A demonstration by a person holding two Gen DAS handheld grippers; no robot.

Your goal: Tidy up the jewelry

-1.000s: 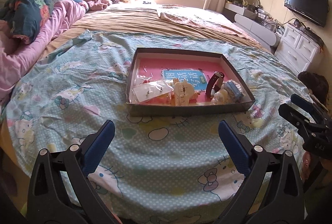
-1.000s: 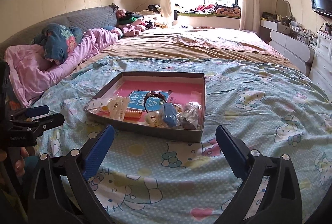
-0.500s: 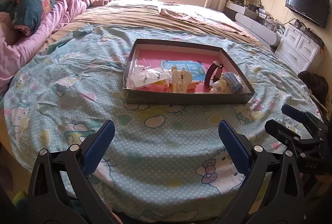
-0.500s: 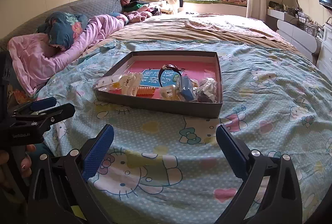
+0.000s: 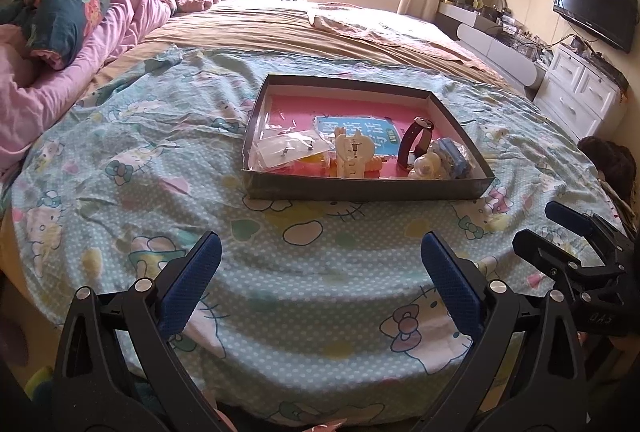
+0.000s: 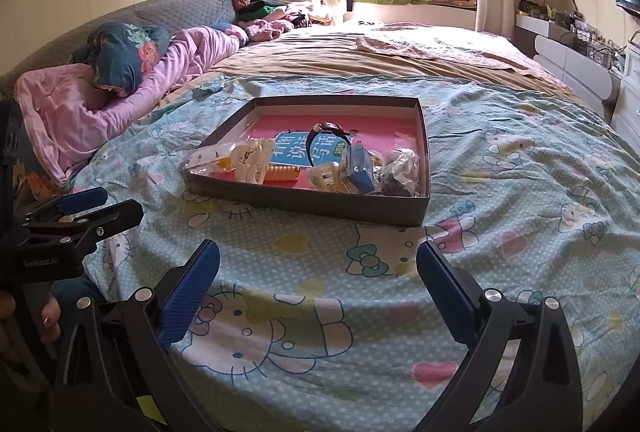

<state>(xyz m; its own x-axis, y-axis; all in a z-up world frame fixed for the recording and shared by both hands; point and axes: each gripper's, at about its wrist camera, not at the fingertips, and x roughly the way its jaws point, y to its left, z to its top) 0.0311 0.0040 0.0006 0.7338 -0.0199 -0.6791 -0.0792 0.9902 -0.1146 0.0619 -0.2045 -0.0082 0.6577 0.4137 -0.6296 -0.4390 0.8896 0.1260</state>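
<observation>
Left tongs (image 5: 320,286): black plastic frame with triangular cut-outs, silver round screws at the joints, blue ribbed pads (image 5: 190,282) lining each finger. Right tongs (image 6: 318,284), same build, black arms, silver screws, blue textured pads (image 6: 188,294). On the left tongs' black body, seen from the right camera, small white lettering reads "GenRobot.AI".

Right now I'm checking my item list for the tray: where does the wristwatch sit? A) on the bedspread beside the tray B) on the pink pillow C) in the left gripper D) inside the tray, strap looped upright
D: the wristwatch stands looped on edge inside the tray, among the hair clips.
</observation>
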